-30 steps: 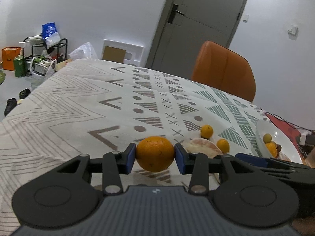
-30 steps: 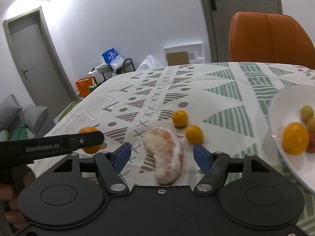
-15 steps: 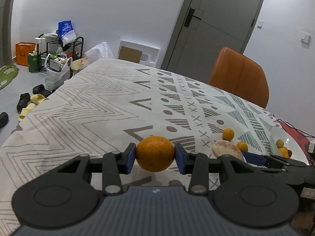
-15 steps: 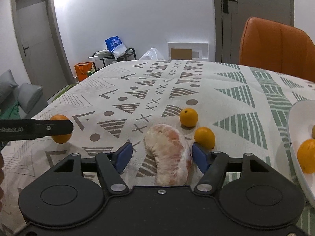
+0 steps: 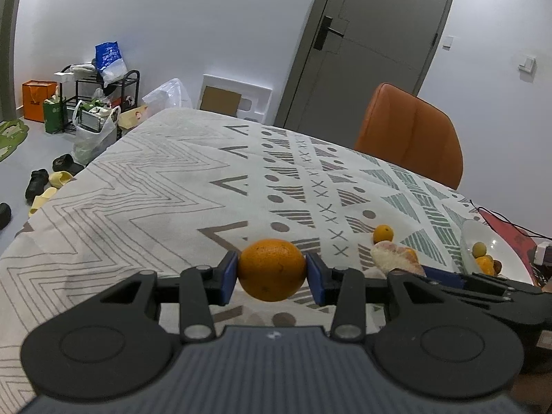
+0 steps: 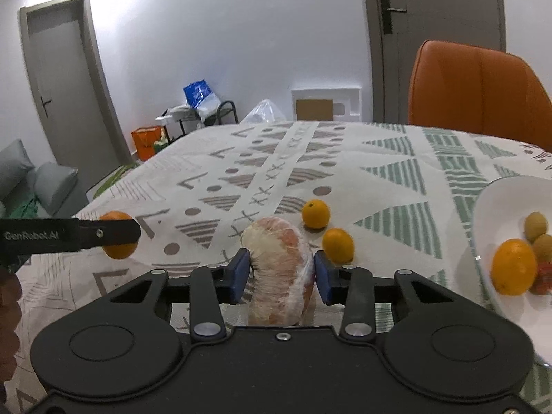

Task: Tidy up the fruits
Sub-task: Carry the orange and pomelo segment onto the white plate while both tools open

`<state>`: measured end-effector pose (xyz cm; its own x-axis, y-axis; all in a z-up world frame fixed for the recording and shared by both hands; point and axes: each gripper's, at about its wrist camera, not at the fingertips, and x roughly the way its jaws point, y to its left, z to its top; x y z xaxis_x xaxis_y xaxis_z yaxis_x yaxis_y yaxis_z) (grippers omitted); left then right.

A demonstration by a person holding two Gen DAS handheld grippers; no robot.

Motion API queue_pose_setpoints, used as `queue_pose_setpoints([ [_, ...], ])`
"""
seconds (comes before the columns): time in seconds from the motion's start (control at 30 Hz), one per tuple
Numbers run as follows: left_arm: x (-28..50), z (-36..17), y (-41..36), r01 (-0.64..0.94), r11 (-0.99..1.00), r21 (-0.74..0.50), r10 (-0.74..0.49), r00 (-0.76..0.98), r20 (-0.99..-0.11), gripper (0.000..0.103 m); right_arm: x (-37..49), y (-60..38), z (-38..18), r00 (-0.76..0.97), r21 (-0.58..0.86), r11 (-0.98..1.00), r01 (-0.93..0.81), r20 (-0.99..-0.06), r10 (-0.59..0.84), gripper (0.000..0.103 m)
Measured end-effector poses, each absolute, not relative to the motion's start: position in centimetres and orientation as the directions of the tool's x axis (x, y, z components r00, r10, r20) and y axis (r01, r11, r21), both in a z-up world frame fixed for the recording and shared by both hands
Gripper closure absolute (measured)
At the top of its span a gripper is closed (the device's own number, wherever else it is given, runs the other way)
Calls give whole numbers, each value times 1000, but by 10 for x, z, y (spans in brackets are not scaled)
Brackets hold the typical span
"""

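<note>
My left gripper [image 5: 272,272] is shut on a round orange [image 5: 272,269] and holds it above the patterned tablecloth; the right wrist view shows that orange [image 6: 119,250] at the far left, behind a black finger [image 6: 86,236]. My right gripper [image 6: 281,274] has its blue pads pressed on both sides of a peeled pomelo piece [image 6: 281,258] that rests on the cloth. Two small oranges [image 6: 315,214] [image 6: 338,245] lie just beyond it. A white plate [image 6: 490,207] at the right holds an orange [image 6: 514,265] and small greenish fruits [image 6: 535,224].
An orange chair [image 6: 479,93] stands at the table's far side. A red mat with cables [image 5: 507,231] lies past the plate. On the floor to the left are a rack with bags [image 5: 93,103] and slippers [image 5: 51,179]. A person's hand [image 6: 8,310] holds the left gripper.
My right gripper's jaws have narrowed onto the pomelo piece, which earlier lay loose between wide-open pads. The left gripper has kept the orange and swung a little left, away from the plate.
</note>
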<state>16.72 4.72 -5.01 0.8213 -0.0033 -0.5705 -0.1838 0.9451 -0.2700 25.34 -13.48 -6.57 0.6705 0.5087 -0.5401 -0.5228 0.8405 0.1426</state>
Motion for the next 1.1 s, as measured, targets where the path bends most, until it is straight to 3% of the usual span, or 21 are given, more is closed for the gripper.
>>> queue_pose_setpoints([
  [1.1,181,-17,-43,28,971,-237,-147,851,-504,62,231,-228,-23,799,179,901,-396,-417,434,65],
])
